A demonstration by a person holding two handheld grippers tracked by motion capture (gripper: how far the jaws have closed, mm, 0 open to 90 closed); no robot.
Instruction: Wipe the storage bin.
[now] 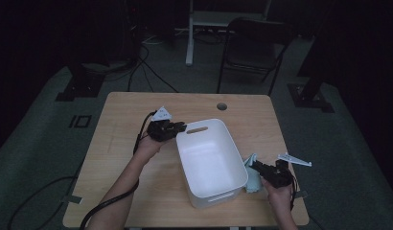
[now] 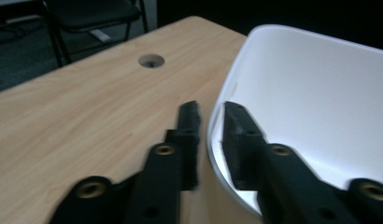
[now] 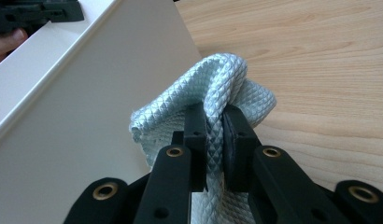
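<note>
On a wooden bench [image 1: 137, 143], the left hand-held gripper [image 2: 210, 122] clamps the white bin's [image 1: 211, 158] rim while the right hand-held gripper [image 3: 215, 122] pinches a pale-blue cloth [image 3: 227, 79] just beside the bin's outer wall; steadying the bin should ease dropping the cloth inside.

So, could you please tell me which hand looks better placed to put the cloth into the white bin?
Right. The right claw is already shut on the light blue cloth, just beside the white bin. The left claw straddles the bin's rim at the far side, probably steadying it.
</note>
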